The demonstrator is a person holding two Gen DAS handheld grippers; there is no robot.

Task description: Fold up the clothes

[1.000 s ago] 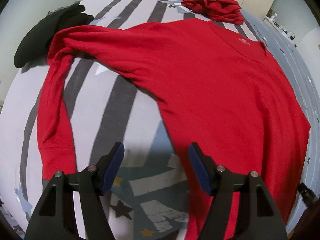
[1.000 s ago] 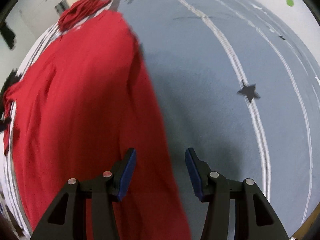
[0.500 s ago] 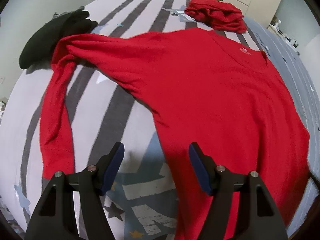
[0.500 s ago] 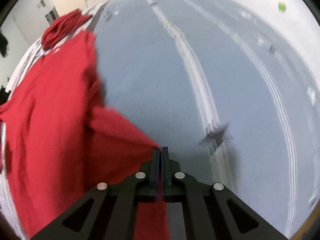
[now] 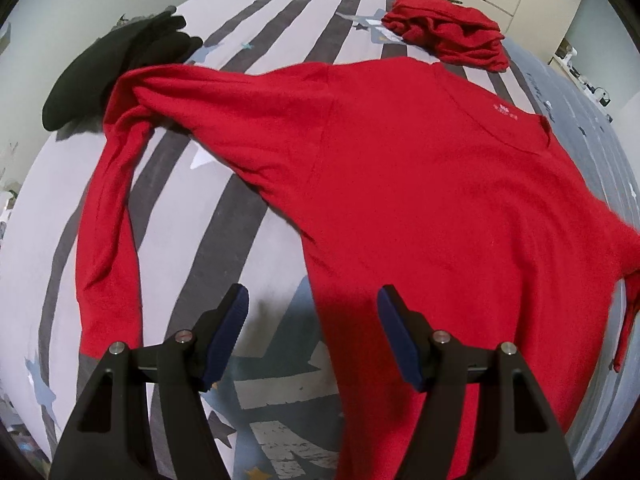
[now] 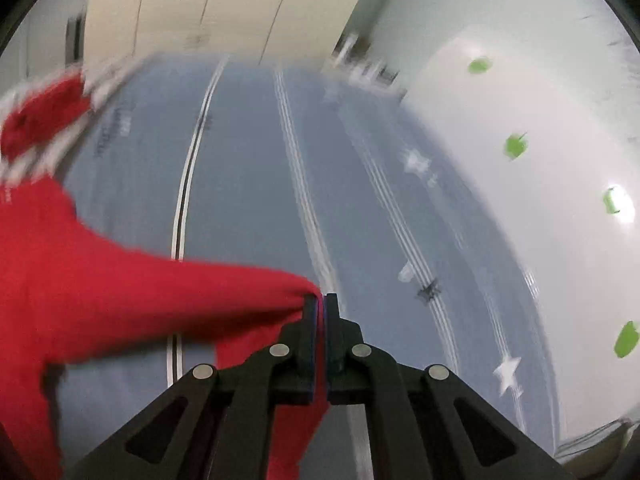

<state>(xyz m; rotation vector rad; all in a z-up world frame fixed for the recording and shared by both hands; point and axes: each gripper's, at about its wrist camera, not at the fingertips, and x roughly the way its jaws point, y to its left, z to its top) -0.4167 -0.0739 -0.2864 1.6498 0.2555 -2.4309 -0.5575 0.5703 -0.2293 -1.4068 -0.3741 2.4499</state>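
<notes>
We are spreading the red long-sleeved knit sweater [image 5: 420, 184] flat on the striped bed cover [image 5: 224, 216]: our right gripper [image 6: 321, 308] is clamped on its stretched sleeve, our left gripper [image 5: 312, 316] hovers apart, and next that sleeve should fold inward.

- Your sweater [image 5: 420, 184] lies spread on the bed [image 5: 224, 216].
- Its sleeve [image 5: 108, 240] trails off to the left.
- Behind it sit a crumpled garment [image 5: 448, 36], right, and a dark garment [image 5: 116, 64], left.

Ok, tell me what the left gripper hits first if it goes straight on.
Probably the red shirt's lower edge, or the bedsheet beside it; the left gripper stands open over both.
</notes>
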